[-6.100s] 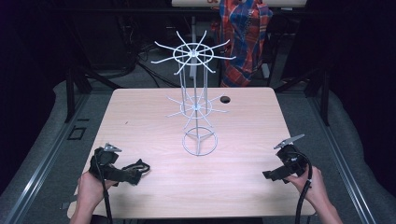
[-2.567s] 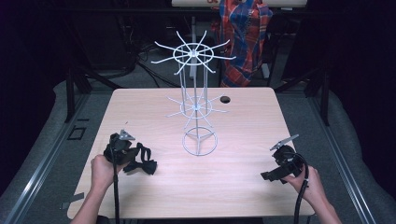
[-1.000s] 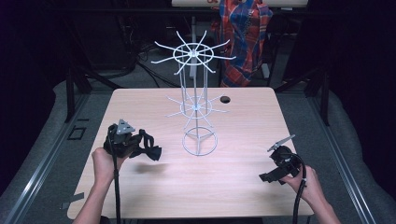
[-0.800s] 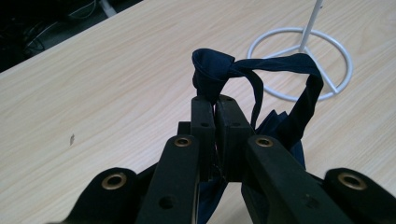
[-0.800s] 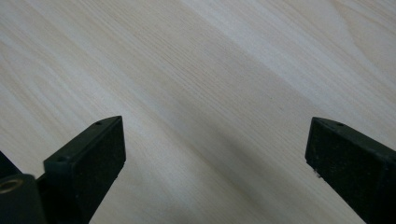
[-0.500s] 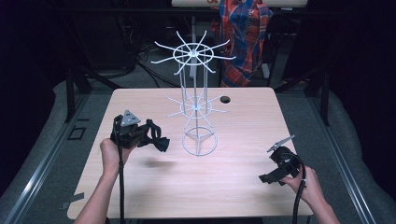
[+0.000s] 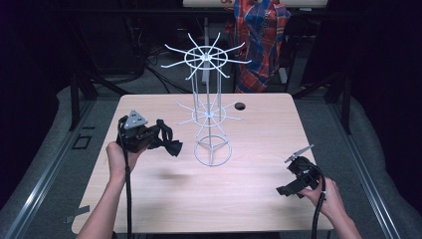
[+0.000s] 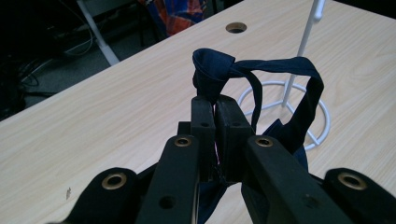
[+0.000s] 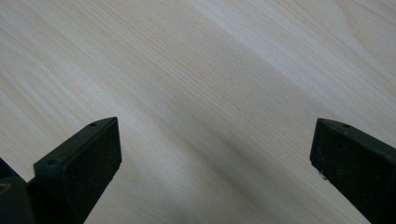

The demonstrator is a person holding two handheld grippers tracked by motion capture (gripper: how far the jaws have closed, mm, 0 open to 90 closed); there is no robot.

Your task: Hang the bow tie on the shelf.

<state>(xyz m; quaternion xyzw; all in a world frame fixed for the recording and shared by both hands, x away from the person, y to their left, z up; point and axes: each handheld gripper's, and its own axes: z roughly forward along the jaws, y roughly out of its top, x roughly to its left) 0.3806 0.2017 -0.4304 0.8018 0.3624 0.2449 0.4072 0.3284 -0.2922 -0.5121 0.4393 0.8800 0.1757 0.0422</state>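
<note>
Left hand-held gripper (image 7: 158, 135) nearer rack (image 7: 211, 149) — bow tie (image 7: 170, 142) clamped

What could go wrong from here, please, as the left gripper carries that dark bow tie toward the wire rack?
The left gripper pinches just a fold of the bow tie's strap, so it might slip free. The loose strap loop and bow dangle near the white wire rack and could snag a lower arm. A snag may tip the light rack.

The left gripper (image 7: 160, 138) has lifted the dark bow tie (image 7: 168, 141) toward the wire stand (image 7: 209, 109).
</note>
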